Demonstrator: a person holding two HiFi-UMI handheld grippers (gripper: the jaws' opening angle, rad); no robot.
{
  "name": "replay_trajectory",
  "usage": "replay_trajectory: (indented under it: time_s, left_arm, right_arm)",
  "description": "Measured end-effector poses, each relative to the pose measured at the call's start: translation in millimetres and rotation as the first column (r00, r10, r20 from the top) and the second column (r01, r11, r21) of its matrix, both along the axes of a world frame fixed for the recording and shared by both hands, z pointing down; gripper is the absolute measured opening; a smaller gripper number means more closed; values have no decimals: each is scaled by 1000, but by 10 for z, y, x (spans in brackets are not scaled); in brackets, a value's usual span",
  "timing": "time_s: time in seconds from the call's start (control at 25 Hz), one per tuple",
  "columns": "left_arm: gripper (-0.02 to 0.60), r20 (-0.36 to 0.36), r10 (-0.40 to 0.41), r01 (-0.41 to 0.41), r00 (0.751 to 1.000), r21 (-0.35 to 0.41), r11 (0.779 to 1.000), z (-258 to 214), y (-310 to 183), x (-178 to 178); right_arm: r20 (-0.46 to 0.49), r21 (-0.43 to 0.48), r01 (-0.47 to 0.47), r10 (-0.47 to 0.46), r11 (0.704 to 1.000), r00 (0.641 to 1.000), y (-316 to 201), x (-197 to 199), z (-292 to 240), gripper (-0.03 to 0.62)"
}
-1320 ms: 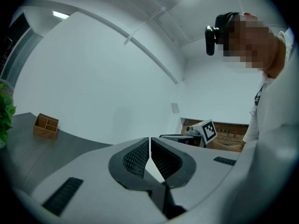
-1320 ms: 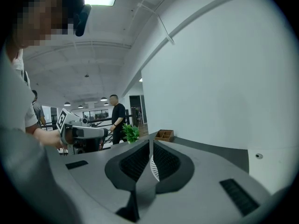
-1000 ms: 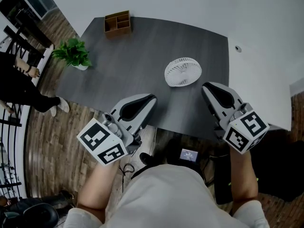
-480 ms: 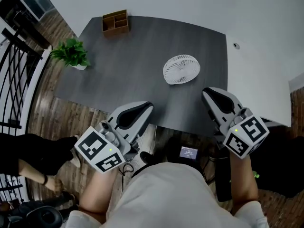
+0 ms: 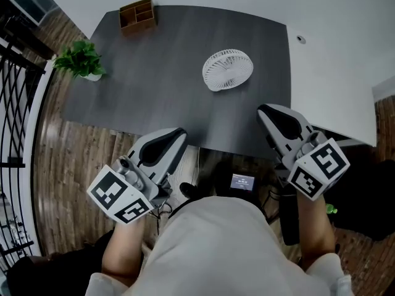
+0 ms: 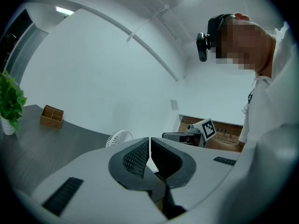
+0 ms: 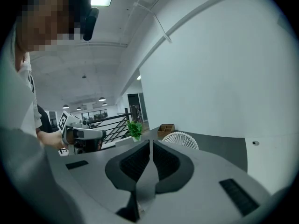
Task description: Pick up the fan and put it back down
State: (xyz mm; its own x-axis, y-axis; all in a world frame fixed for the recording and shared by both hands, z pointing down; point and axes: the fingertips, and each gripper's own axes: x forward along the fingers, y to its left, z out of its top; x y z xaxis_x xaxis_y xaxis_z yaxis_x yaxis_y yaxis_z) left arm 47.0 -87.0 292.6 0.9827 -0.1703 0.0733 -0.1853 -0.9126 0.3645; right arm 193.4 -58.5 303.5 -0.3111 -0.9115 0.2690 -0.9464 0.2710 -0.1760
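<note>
A small white fan (image 5: 227, 69) stands on the dark grey table (image 5: 160, 79), right of its middle; it also shows as a white grille in the left gripper view (image 6: 118, 137) and the right gripper view (image 7: 181, 139). My left gripper (image 5: 179, 132) hangs at the table's near edge, well short of the fan, jaws shut with nothing between them. My right gripper (image 5: 264, 110) sits at the near right corner of the table, below and right of the fan, also shut and empty. Neither touches the fan.
A wooden organiser box (image 5: 137, 13) stands at the table's far left corner, a potted green plant (image 5: 79, 60) at its left edge. A white table (image 5: 336, 54) adjoins on the right. A black railing (image 5: 18, 103) runs along the left over wood flooring.
Both grippers have drifted back and slightly down toward the table's near edge. The fan has not been touched. A person walking at the left has left the view.
</note>
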Motion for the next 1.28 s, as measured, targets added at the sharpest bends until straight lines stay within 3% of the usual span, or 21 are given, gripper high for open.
replay_trajectory:
  time_s: [1.28]
  left_arm:
    - [21, 51, -6, 11, 999, -111, 994, 353, 228, -187]
  right_arm:
    - [6, -33, -32, 32, 999, 999, 194, -176, 242, 11]
